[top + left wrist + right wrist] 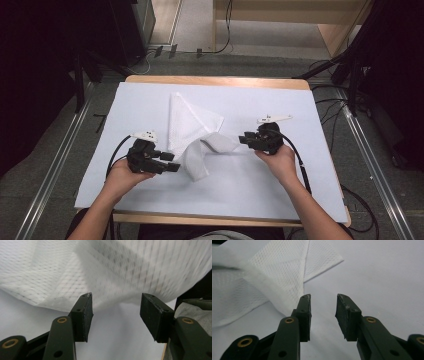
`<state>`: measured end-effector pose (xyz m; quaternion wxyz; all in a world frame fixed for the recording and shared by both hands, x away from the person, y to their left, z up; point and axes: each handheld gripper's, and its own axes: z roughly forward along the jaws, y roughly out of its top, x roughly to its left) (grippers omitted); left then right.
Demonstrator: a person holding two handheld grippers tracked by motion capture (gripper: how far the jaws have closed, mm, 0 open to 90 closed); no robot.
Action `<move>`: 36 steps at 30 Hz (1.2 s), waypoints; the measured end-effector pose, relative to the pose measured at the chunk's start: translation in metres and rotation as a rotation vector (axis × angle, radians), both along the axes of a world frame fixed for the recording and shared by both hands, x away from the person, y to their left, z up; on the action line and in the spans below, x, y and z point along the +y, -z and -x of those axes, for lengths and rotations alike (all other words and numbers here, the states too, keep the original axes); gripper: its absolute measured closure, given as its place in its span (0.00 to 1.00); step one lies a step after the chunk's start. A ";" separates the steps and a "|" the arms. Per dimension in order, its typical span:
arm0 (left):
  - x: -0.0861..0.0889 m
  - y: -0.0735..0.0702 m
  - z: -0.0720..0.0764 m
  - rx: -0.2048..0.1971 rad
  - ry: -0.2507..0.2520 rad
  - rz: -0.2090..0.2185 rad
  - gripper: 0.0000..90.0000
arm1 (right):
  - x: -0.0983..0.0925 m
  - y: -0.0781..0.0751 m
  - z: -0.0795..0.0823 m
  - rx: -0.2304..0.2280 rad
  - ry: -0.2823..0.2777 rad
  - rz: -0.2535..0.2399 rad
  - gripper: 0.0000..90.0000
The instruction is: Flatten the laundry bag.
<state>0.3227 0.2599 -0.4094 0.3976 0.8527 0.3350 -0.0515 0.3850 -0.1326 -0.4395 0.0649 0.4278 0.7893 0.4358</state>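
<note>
The wooden table wears a white sheet over most of its top. Around it lies grey floor, crossed by metal rails on both sides. Black cables snake off to the right. Beyond stands pale wooden furniture, perhaps a shelf; the corners are too dark to read.

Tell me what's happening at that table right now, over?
Left gripper open, right gripper open, neither gripping. White mesh cloth lies half folded between them. Nothing in the way.
</note>
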 end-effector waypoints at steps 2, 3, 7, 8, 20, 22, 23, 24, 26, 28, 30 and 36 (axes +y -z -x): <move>0.006 -0.001 0.000 -0.003 -0.022 0.012 0.49 | 0.000 0.000 0.000 0.000 -0.003 -0.001 0.74; 0.008 -0.002 -0.001 -0.008 -0.040 0.014 0.50 | 0.001 0.000 -0.001 0.000 -0.003 -0.003 0.75; 0.014 0.001 -0.008 -0.001 -0.121 0.004 0.50 | 0.002 -0.001 -0.003 0.007 0.003 -0.029 0.77; 0.014 0.002 -0.010 0.005 -0.128 0.003 0.50 | 0.004 -0.001 -0.006 -0.001 0.004 -0.035 0.77; 0.018 0.005 -0.014 0.010 -0.163 -0.020 0.51 | 0.036 0.008 -0.049 0.006 0.019 0.026 0.79; 0.018 0.006 -0.014 0.009 -0.166 -0.025 0.51 | 0.039 0.011 -0.055 0.006 0.020 0.017 0.79; 0.018 0.006 -0.014 0.010 -0.167 -0.022 0.51 | 0.041 0.012 -0.059 0.019 0.024 0.026 0.79; 0.018 0.006 -0.014 0.010 -0.170 -0.024 0.51 | 0.043 0.013 -0.061 0.021 0.025 0.031 0.79; 0.019 0.007 -0.014 0.013 -0.171 -0.023 0.51 | 0.048 0.014 -0.067 0.016 0.023 0.022 0.79; 0.021 0.007 -0.014 0.020 -0.179 -0.008 0.51 | 0.056 0.016 -0.074 0.025 0.009 0.028 0.79; 0.022 0.007 -0.013 0.018 -0.188 -0.008 0.51 | 0.062 0.017 -0.080 0.012 0.002 0.045 0.78; 0.026 0.007 -0.009 0.017 -0.198 -0.003 0.50 | 0.074 0.026 -0.093 -0.019 -0.001 0.092 0.66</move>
